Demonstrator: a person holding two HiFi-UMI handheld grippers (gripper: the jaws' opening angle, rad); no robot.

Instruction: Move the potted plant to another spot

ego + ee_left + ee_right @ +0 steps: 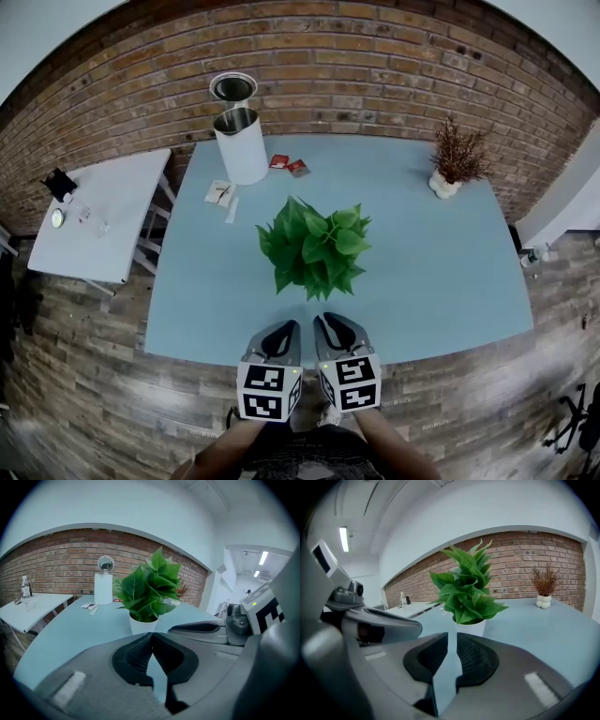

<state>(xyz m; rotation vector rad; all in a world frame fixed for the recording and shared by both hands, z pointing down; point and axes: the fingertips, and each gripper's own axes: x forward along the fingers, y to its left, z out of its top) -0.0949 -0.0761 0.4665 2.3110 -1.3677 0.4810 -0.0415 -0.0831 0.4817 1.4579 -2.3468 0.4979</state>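
The potted plant [314, 246], leafy green in a small white pot [143, 623], stands upright near the middle of the light blue table [450, 272]. It also fills the centre of the right gripper view [468, 595]. Both grippers are side by side over the table's near edge, pointing at the plant and short of it. My left gripper [284, 330] [151, 634] is shut, its tips touching with nothing between them. On my right gripper [330, 323] [452, 633] a narrow slit shows between the jaws, and it holds nothing.
A white cylinder [241, 141] with a round mirror [232, 87] behind it stands at the table's far left. Small packets [289, 164] and a paper [220, 192] lie near it. A dried plant in a white vase [457, 159] sits far right. A white side table [103, 220] stands left.
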